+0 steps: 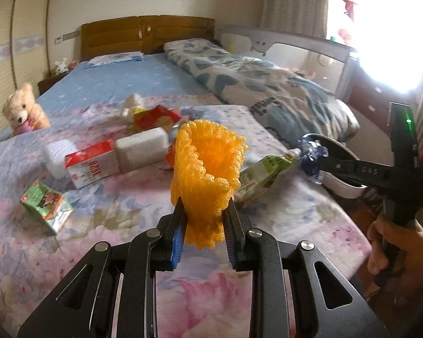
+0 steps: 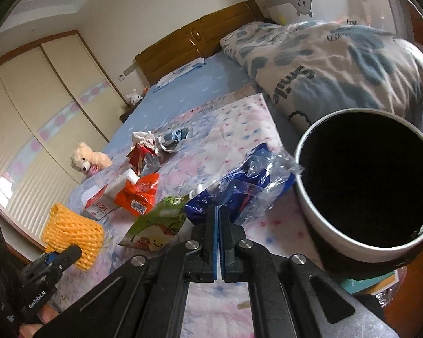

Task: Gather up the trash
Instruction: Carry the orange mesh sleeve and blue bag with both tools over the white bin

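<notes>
My left gripper is shut on an orange foam net sleeve, which stands up above the flowered bedspread. The right wrist view shows the same orange net at the lower left. My right gripper is shut on a crumpled blue and clear plastic wrapper, held just left of a white bin with a dark inside. In the left wrist view the right gripper holds the blue wrapper in front of the bin, with a hand on its handle.
Trash lies on the bedspread: a green pouch, an orange packet, a red and white carton, a white foam block, a green carton. A teddy bear sits left, a rolled quilt right.
</notes>
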